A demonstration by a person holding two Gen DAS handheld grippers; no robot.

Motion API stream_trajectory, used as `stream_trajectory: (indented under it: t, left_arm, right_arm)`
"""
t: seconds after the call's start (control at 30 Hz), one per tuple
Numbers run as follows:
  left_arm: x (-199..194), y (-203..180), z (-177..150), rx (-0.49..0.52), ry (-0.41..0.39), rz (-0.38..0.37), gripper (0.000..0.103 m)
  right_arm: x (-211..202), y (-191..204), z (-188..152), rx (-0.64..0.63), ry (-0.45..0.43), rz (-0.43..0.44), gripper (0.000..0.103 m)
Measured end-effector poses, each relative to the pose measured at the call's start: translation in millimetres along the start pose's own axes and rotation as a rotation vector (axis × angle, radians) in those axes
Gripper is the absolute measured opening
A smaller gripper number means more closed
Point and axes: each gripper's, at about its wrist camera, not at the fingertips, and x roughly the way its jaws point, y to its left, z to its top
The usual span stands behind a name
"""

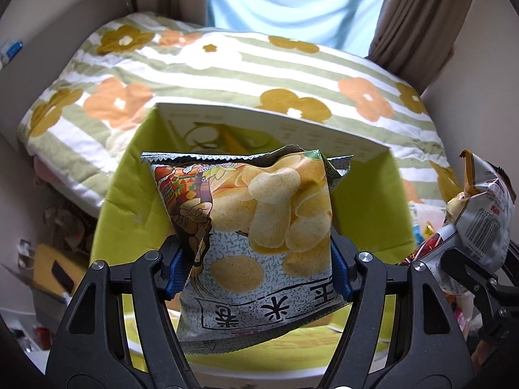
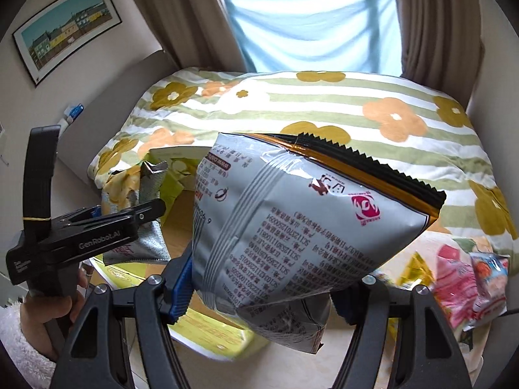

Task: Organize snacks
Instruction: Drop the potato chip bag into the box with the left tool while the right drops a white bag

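My left gripper [image 1: 258,269] is shut on a grey-green bag of puffed corn snacks [image 1: 259,214], blue pads pressing both sides near its lower half. The bag hangs over an open lime-green box [image 1: 129,194]. My right gripper [image 2: 262,291] is shut on a silver snack bag [image 2: 308,220] with a black and orange sealed edge, its printed back facing the camera. In the right wrist view the left gripper [image 2: 142,214] stands at the left, above the green box [image 2: 211,327]. The silver bag [image 1: 486,214] shows at the right edge of the left wrist view.
A bed with a striped flower quilt [image 2: 324,103] lies just behind the box. Several loose snack packs [image 2: 460,285] lie at the right on the pale table. A hand in a white fleece sleeve [image 2: 42,321] holds the left gripper. Curtains and a window stand behind the bed.
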Motion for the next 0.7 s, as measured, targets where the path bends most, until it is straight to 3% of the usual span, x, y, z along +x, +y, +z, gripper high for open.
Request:
stream_trajectory:
  t: [0.27, 0.33, 0.37, 0.4, 0.53, 0.7]
  left_arm:
    - [57, 34, 7, 0.026, 0.104, 0.013, 0.069]
    - [63, 33, 9, 0.055, 0.101, 0.024, 0.077]
    - [65, 31, 10, 0.075, 0.100, 0.044, 0.092]
    - [66, 28, 11, 0.098, 0.093, 0.062, 0.100]
    - [64, 27, 11, 0.132, 0.086, 0.053, 0.100]
    - [52, 41, 3, 0.098, 0.081, 0.026, 0.100]
  right_arm:
    - [66, 48, 4, -0.012, 0.096, -0.041, 0.066]
    - [71, 50, 2, -0.003, 0.105, -0.045, 0.066]
    - [74, 51, 1, 0.006, 0.112, -0.049, 0.066]
    - [78, 52, -1, 0.015, 0.123, -0.056, 0.066]
    - [88, 52, -11, 0.034, 0.166, -0.068, 0.066]
    - [93, 52, -18, 0.032, 0.194, -0.066, 0.066]
